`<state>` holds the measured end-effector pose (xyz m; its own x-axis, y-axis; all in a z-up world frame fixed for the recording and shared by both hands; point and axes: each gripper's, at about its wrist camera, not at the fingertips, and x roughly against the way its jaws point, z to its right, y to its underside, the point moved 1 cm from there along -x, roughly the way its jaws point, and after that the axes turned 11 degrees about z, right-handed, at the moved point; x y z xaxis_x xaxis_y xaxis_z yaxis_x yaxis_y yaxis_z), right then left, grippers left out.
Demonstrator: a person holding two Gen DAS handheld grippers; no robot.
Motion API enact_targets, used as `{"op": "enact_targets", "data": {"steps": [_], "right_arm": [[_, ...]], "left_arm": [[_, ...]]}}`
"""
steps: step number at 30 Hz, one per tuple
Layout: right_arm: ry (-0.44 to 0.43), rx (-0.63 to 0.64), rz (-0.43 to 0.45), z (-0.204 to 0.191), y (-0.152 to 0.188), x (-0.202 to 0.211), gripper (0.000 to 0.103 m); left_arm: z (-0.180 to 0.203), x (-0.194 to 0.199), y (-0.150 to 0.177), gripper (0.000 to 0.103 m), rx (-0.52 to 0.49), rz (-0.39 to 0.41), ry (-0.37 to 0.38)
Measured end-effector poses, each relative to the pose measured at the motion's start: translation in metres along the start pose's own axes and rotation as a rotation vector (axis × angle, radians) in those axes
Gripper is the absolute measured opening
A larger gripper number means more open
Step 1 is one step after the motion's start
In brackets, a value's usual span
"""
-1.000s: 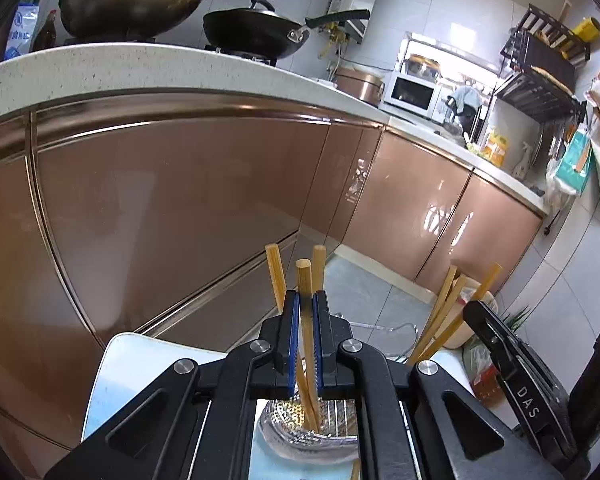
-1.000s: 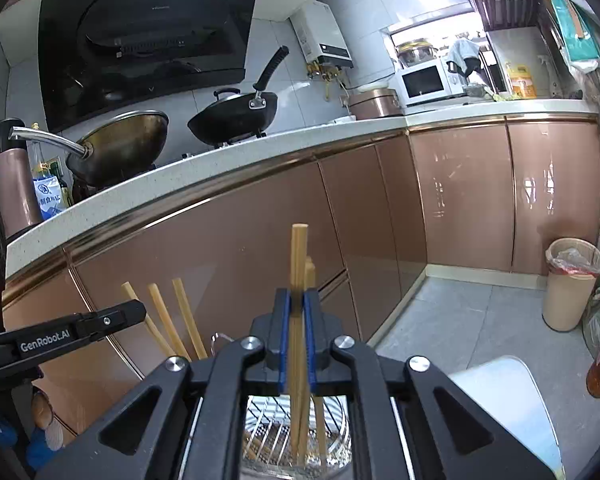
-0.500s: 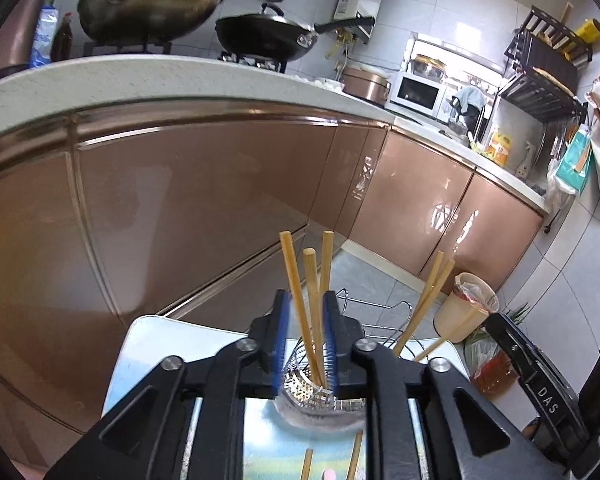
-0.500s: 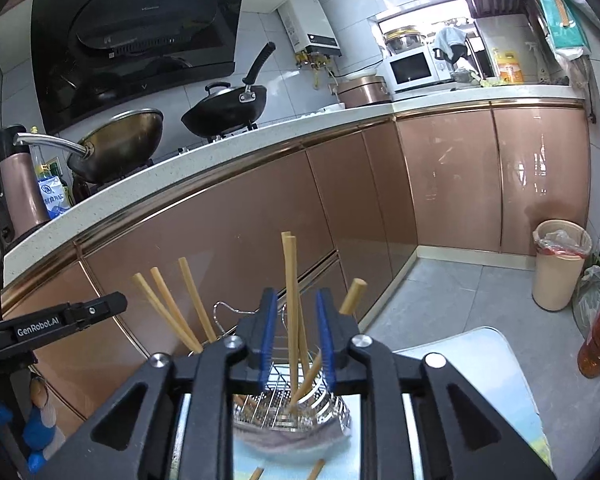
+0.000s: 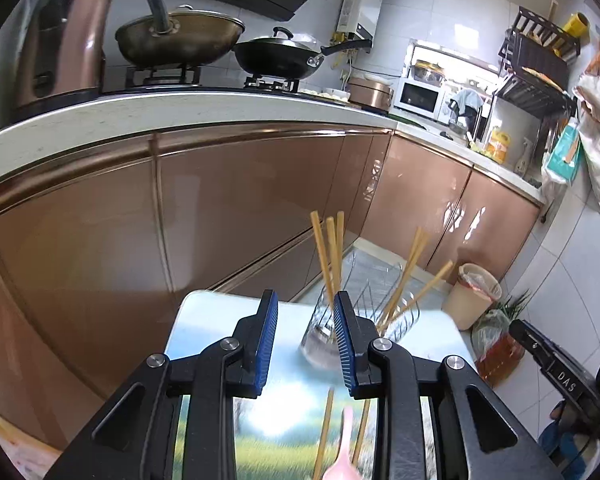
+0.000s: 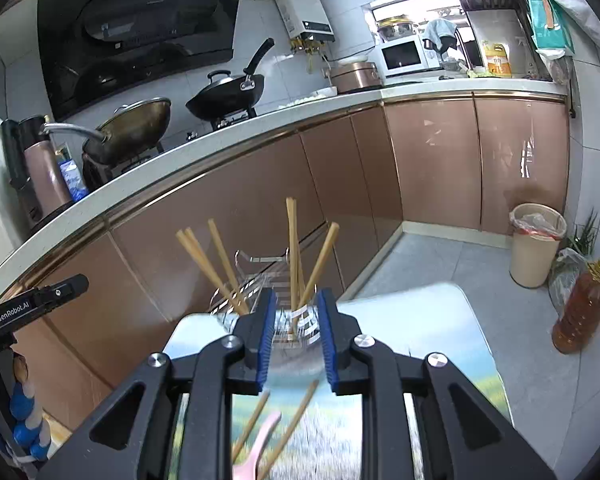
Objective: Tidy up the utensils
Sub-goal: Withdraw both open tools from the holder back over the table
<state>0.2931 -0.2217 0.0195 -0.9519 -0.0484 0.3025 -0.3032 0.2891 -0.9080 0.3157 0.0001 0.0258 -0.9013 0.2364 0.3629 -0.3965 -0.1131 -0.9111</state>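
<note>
A wire metal holder (image 5: 364, 292) (image 6: 256, 280) stands at the far end of the table (image 5: 204, 328), with several wooden chopsticks (image 5: 329, 256) (image 6: 292, 248) leaning upright in it. My left gripper (image 5: 305, 300) hangs a little in front of the holder, its jaws opening with nothing between them. My right gripper (image 6: 297, 300) is likewise back from the holder, open and empty. Two loose chopsticks (image 5: 326, 428) (image 6: 296, 420) and a pink spoon (image 5: 342, 464) (image 6: 260, 448) lie on the table below the grippers. Each gripper shows at the edge of the other's view.
Copper-coloured cabinets (image 5: 240, 208) and a white counter with two woks (image 6: 228, 96) rise just beyond the table. A beige bin (image 6: 536, 240) and an oil bottle (image 6: 580, 308) stand on the floor to the right. A landscape-print mat covers the table.
Both grippers were shut on chopsticks over the holder. They have let go, the chopsticks now stand in the holder, and both grippers have drawn back and up.
</note>
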Motion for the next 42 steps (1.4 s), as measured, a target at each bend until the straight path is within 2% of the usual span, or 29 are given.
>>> {"op": "enact_targets", "data": {"steps": [9, 20, 29, 36, 42], "right_arm": [[0.021, -0.020, -0.071, 0.005, 0.032, 0.055, 0.021], [0.060, -0.058, -0.240, 0.016, 0.084, 0.082, 0.021], [0.075, -0.093, -0.366, 0.022, 0.132, 0.071, 0.021], [0.074, -0.071, -0.386, 0.019, 0.133, 0.054, 0.021], [0.074, -0.041, -0.429, 0.018, 0.133, 0.021, 0.021]], "left_arm": [[-0.009, 0.042, 0.041, 0.028, -0.026, -0.073, 0.000], [-0.005, 0.060, 0.085, 0.028, -0.049, -0.168, 0.058], [-0.018, 0.051, 0.115, 0.028, -0.039, -0.238, 0.065], [-0.028, 0.034, 0.125, 0.028, -0.028, -0.281, 0.063], [-0.025, 0.000, 0.135, 0.028, -0.037, -0.352, 0.092]]}}
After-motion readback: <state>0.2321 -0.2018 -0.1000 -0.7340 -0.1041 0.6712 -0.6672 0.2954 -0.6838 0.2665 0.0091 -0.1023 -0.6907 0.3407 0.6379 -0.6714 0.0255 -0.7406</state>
